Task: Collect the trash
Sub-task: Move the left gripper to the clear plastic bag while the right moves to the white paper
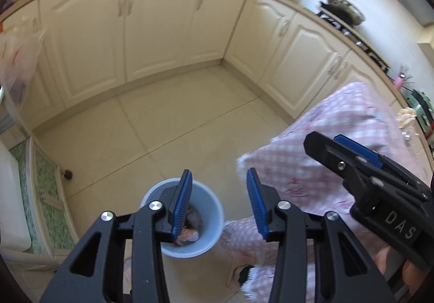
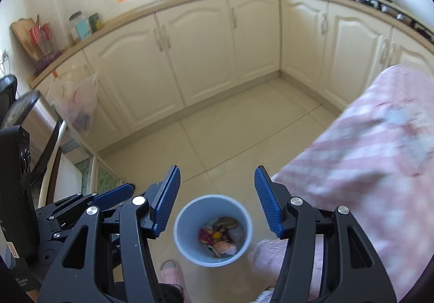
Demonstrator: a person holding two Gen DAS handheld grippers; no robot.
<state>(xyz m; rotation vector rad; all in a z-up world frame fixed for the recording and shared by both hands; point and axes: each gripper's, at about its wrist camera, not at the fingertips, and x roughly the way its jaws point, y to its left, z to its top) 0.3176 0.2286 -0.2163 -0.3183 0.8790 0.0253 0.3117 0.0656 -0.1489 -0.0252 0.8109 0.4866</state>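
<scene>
Below both grippers, a pale blue bin (image 2: 213,229) stands on the cream tiled floor (image 2: 230,134), low in the middle of the right wrist view and low and left of centre in the left wrist view. Inside it lies a heap of trash (image 2: 219,237): bright wrappers and crumpled scraps.

The right gripper (image 2: 217,202) hangs over the bin with its blue pads spread apart and nothing between them; the bin's opening shows in the gap. The left gripper (image 1: 219,205) is likewise open and empty, its left pad crossing the bin's rim in that view. The right gripper also shows at the right edge of the left wrist view, and the left gripper at the lower left of the right wrist view.

A pink checked garment (image 2: 366,153) fills the right side of both views. A pink slipper (image 2: 172,273) sits at the bottom edge, just left of the bin. Cream cabinets (image 2: 195,53) line the upper half.
</scene>
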